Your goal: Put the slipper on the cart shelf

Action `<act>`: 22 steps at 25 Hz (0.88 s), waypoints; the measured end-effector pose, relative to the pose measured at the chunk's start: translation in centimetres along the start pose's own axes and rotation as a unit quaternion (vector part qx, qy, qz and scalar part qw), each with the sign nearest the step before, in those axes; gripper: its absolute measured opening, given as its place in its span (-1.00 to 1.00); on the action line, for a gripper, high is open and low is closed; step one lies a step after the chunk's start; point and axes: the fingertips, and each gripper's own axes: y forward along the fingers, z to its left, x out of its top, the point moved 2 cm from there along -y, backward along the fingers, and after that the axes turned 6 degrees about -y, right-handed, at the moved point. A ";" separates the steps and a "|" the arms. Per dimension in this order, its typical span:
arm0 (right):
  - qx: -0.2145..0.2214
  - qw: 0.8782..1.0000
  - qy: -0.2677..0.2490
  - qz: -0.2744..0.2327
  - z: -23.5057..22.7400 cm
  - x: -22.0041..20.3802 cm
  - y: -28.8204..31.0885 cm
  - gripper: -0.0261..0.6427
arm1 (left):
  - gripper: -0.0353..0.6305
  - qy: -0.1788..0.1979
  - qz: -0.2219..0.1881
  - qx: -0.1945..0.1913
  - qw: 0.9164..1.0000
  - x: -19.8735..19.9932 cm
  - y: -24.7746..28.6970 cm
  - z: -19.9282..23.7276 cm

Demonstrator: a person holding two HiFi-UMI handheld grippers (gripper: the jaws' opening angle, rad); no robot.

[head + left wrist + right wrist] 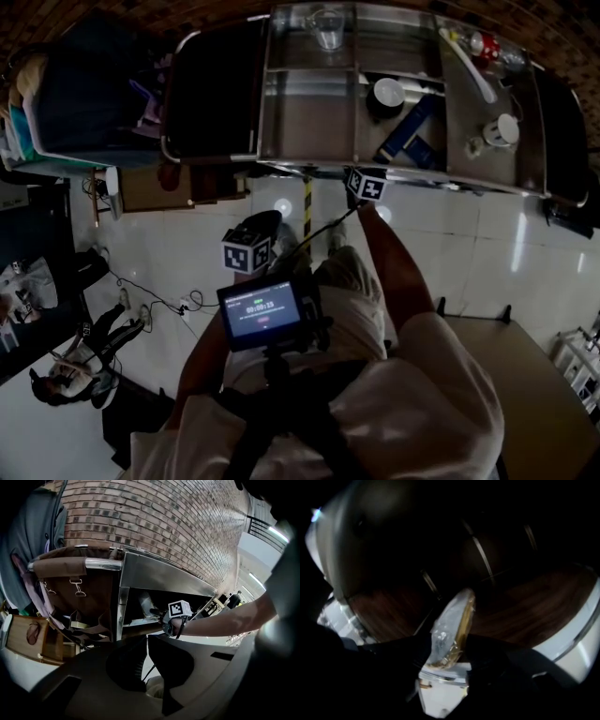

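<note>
The slipper (449,625), pale, yellow-edged and wrapped in clear plastic, stands on its edge on the cart's brown wooden shelf (534,606). It lies between the jaws of my right gripper (445,645), which stand apart around it without clamping it. In the head view the right gripper (364,185) reaches under the steel cart top (309,122), so its tips and the slipper are hidden there. The left gripper view shows the right gripper (174,617) at the shelf opening. My left gripper (145,641) is shut on nothing and hangs back near my body (248,249).
On the cart top stand a glass (328,28), a dark cup (386,94), a blue box (409,127) and a white cup (506,129). A brown bag (89,597) hangs on the cart's left end. A table corner (525,375) is at right, cables (155,300) on the floor.
</note>
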 end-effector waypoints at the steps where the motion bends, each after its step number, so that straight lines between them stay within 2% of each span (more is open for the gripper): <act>1: -0.006 1.000 -0.021 -0.003 0.1 0.2 -0.4 -0.07 | -0.89 0.000 0.000 -0.001 1.000 0.1 0.0 0.0; 4: -0.026 0.998 -0.051 -0.023 -0.2 0.5 -2.0 0.10 | -0.89 0.004 -0.002 -0.004 1.000 0.4 0.0 -0.1; 8: -0.025 0.998 -0.021 -0.053 -0.9 -0.1 -5.0 0.10 | -0.89 0.010 -0.008 -0.010 1.000 0.7 0.1 -0.2; 12: 0.015 0.997 0.016 -0.078 -0.1 0.3 -9.5 0.02 | -0.89 0.013 -0.021 -0.018 1.000 1.1 -0.2 -0.9; 15: 0.037 0.993 0.028 -0.105 1.3 1.4 -12.9 -0.08 | -0.89 0.022 -0.051 -0.039 0.998 2.1 -0.7 -1.3; 22: 0.087 0.979 0.019 -0.181 5.2 6.1 -21.7 -0.17 | -0.89 0.037 -0.127 -0.070 0.989 3.2 -3.4 -3.1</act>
